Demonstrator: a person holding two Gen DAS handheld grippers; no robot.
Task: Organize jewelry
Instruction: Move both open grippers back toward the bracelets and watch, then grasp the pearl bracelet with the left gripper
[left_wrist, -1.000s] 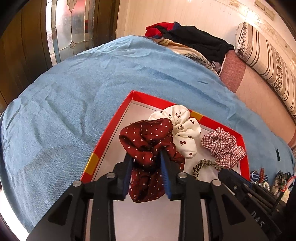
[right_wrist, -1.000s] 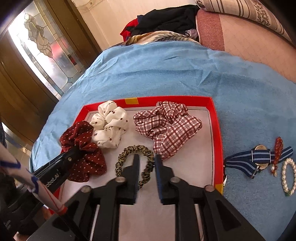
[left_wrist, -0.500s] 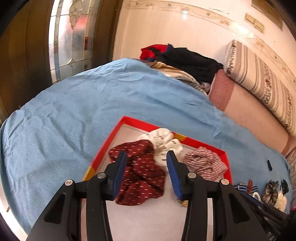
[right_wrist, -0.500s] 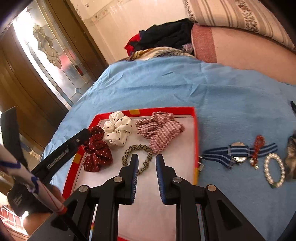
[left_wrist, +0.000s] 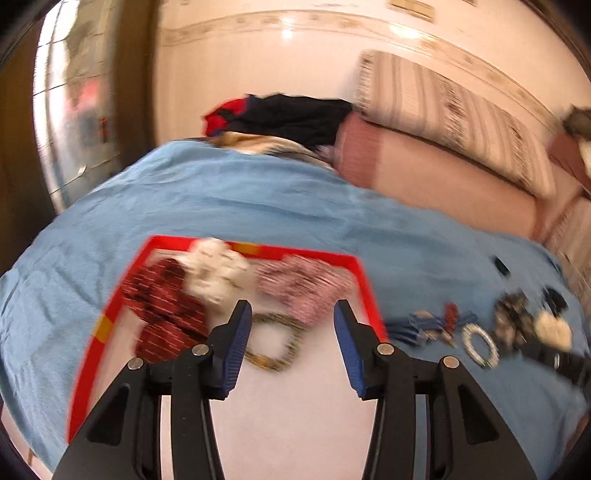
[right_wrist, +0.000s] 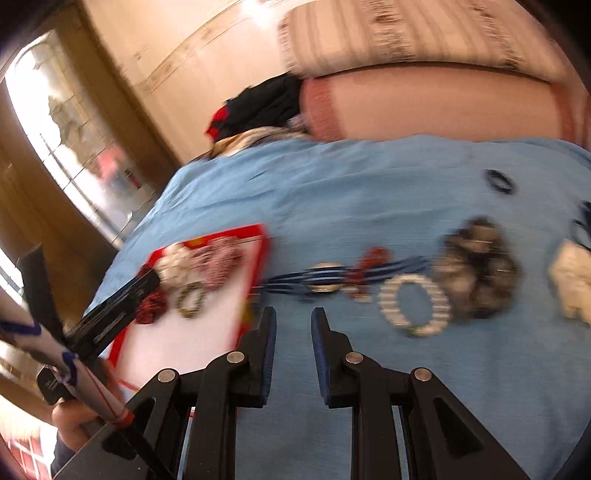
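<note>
A red-rimmed tray on the blue bedspread holds a dark red dotted scrunchie, a white scrunchie, a plaid scrunchie and a leopard hair tie. My left gripper is open and empty above the tray's near part. My right gripper is open a little and empty, over the bedspread right of the tray. Beyond it lie a striped-band watch, a red bead bracelet, a pearl bracelet, a dark scrunchie and a cream scrunchie.
A black hair tie lies farther back on the bedspread. Pillows and a pile of clothes lie at the far end. A glass door stands at the left. The view is motion-blurred.
My left gripper let go of the dark red scrunchie in the tray, opened wide and pulled back. My right gripper swung right, from over the tray to over the bedspread.
</note>
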